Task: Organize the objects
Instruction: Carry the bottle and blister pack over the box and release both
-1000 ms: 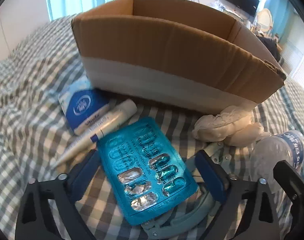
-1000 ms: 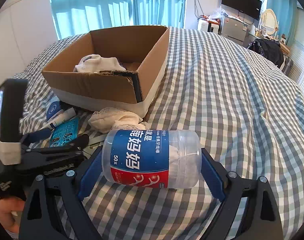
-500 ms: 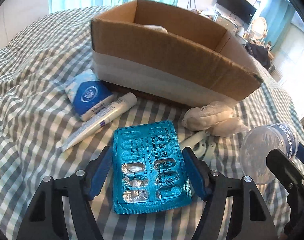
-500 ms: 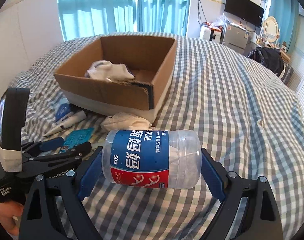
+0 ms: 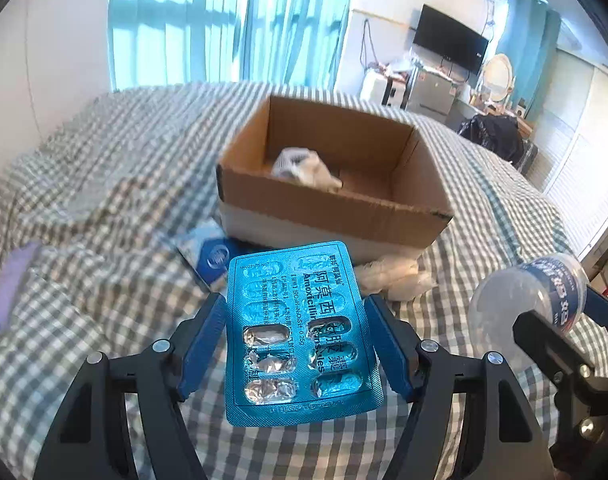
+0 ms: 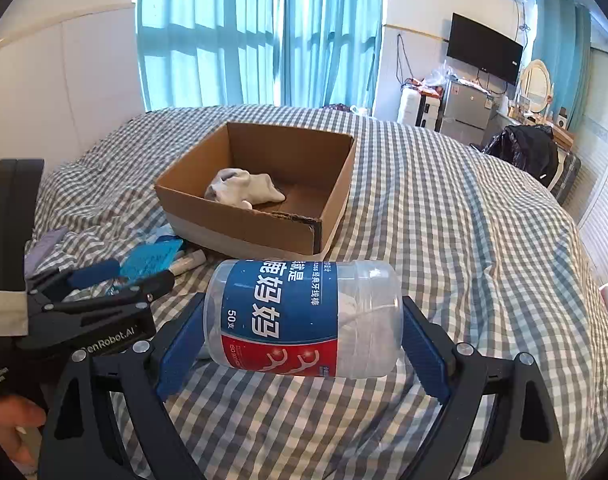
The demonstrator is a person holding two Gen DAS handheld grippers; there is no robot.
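Note:
My left gripper (image 5: 299,344) is shut on a teal blister pack of pills (image 5: 295,332), holding it flat above the checked bedspread. Its blue pads press the pack's two long edges. My right gripper (image 6: 301,320) is shut on a clear plastic jar with a blue and red label (image 6: 304,320), lying sideways between the pads, also lifted off the bed. An open cardboard box (image 5: 332,200) (image 6: 263,224) stands ahead of both, with a white sock (image 5: 304,168) (image 6: 243,190) inside. In the right wrist view the left gripper (image 6: 115,280) with the blister pack (image 6: 151,258) is at the left.
A blue tissue packet (image 5: 211,254) and crumpled white cloth (image 5: 396,276) lie by the box's near wall. A white tube (image 6: 189,260) lies on the bed near them. A purple item (image 5: 7,300) sits at the far left. A fridge, television and mirror stand beyond the bed.
The left gripper closed on the blister pack and lifted it off the bed. The right gripper rose with the jar. Both views now look down into the box from higher up.

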